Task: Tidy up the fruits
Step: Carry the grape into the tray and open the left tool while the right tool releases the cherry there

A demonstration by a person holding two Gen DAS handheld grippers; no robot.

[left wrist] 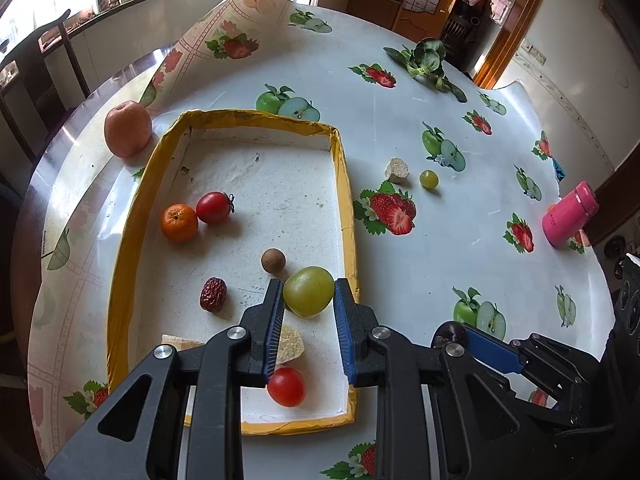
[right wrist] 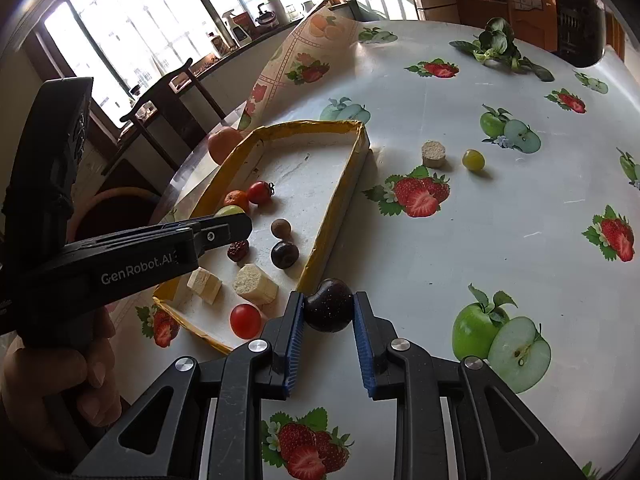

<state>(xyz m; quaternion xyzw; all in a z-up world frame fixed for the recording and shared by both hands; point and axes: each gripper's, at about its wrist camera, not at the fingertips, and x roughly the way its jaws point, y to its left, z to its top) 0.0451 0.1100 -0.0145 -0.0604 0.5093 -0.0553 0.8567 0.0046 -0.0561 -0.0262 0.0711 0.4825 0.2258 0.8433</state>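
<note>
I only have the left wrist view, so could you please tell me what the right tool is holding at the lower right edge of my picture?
Observer: The right tool is shut on a dark purple fruit, roundish with a dent on top, possibly a plum.
Operator: Thank you. Is it above the tray?
Observer: It appears not. It hangs over the tablecloth, just outside the near corner of the yellow-rimmed tray.
Operator: Is anything hidden behind the green fruit in my left tool?
Observer: Yes, a second dark round fruit lies in the tray, right beside the small brown round fruit.
</note>
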